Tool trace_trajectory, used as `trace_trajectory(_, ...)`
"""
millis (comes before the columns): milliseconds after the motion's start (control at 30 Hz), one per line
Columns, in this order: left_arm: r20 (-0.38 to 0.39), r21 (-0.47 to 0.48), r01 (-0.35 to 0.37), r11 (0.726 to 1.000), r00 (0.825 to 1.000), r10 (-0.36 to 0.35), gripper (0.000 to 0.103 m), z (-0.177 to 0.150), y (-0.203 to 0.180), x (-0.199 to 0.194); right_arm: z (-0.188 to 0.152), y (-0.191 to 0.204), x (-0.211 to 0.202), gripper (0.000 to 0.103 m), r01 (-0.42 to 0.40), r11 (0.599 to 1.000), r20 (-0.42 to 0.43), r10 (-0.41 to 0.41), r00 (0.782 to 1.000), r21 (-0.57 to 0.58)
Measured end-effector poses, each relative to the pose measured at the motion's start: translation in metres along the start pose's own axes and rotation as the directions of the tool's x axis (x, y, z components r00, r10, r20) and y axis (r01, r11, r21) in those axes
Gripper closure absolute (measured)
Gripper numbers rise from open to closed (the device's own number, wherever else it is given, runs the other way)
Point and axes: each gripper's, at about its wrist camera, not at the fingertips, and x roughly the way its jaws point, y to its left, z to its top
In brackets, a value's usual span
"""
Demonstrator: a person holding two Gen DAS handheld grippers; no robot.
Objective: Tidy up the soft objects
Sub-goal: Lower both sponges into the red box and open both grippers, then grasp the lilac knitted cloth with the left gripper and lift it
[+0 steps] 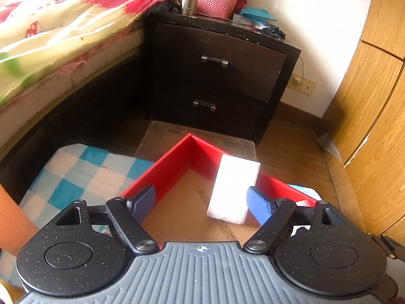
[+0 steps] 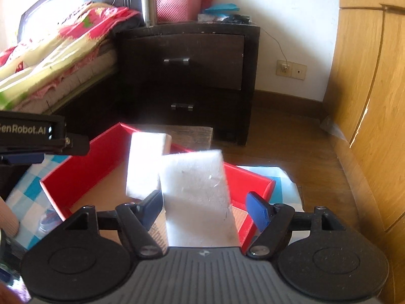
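Right claw (image 2: 203, 209) stands parted, its white rectangular foam sponge (image 2: 198, 200) loose between the pads, low centre, over the red shallow cardboard tray (image 2: 83, 169). Left claw (image 1: 201, 202) gapes empty beside another sponge (image 1: 234, 188) leaning inside. Placing step; next, withdraw cleanly.

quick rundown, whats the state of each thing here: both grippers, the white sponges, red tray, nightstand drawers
left gripper: open, holding nothing
right gripper: open, near sponge between its fingers, right pad clear of it
far sponge: in the tray, leaning on its far wall
near sponge: tilted over the tray
red tray: open-topped, one sponge in it
nightstand drawers: both shut
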Motion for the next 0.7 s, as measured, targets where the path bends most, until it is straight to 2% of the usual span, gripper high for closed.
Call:
trace_trajectory(400, -0.001, 0.047, -0.021, 0.999, 1.000, 0.021, 0.024, -0.019, 0.004, -0.041, -0.004, -0.026, -0.041, 0.052, -0.001, 0.998, 0.027, 0.000, 1.000, 0.057)
trace_trajectory(700, -0.107, 0.103, -0.014, 0.995, 0.994, 0.025, 0.023, -0.058, 0.018, -0.057, -0.016, -0.034, -0.062, 0.051, -0.018, 0.996, 0.020, 0.016, 1.000, 0.091)
